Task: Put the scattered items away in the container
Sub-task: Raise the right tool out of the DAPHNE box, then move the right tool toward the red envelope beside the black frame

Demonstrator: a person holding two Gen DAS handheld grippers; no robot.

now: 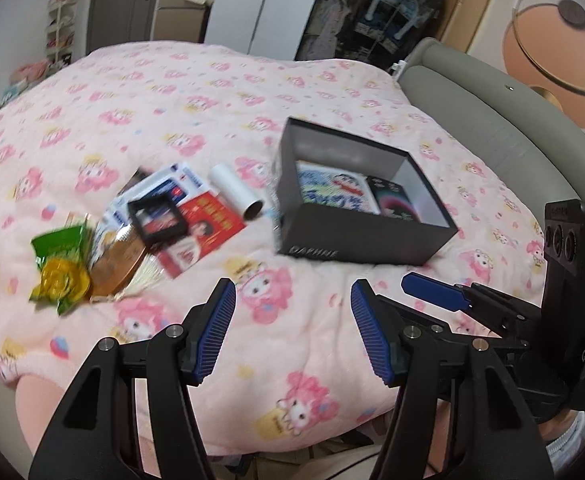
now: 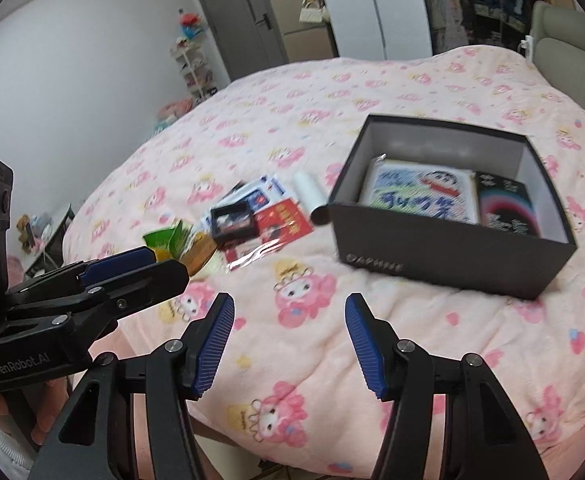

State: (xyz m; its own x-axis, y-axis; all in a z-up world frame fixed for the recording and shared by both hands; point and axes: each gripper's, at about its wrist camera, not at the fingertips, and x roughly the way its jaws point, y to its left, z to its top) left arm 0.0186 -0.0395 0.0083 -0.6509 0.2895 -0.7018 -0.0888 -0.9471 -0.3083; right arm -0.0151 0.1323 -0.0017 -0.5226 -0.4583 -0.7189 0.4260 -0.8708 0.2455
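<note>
An open black shoebox (image 1: 356, 240) (image 2: 444, 260) stands on the pink quilt. It holds a cartoon-print pouch (image 2: 420, 196) and a dark packet (image 2: 508, 208). Left of it lies a loose pile: a white roll (image 1: 238, 190), a red card (image 1: 212, 216), a small black frame box (image 1: 156, 216), blue-and-white packets (image 1: 172, 182) and a green snack bag (image 1: 60, 256). My left gripper (image 1: 292, 292) hovers open over bare quilt, nearer me than the pile and the box. My right gripper (image 2: 290, 304) is open too, beside it, short of the box. Neither holds anything.
The pink cartoon quilt (image 1: 172, 100) covers the whole bed; its near edge drops off below the grippers. A grey padded headboard (image 1: 472, 120) runs along the right. A door (image 2: 236, 20), cardboard boxes and a shelf of toys (image 2: 194, 64) stand beyond the bed.
</note>
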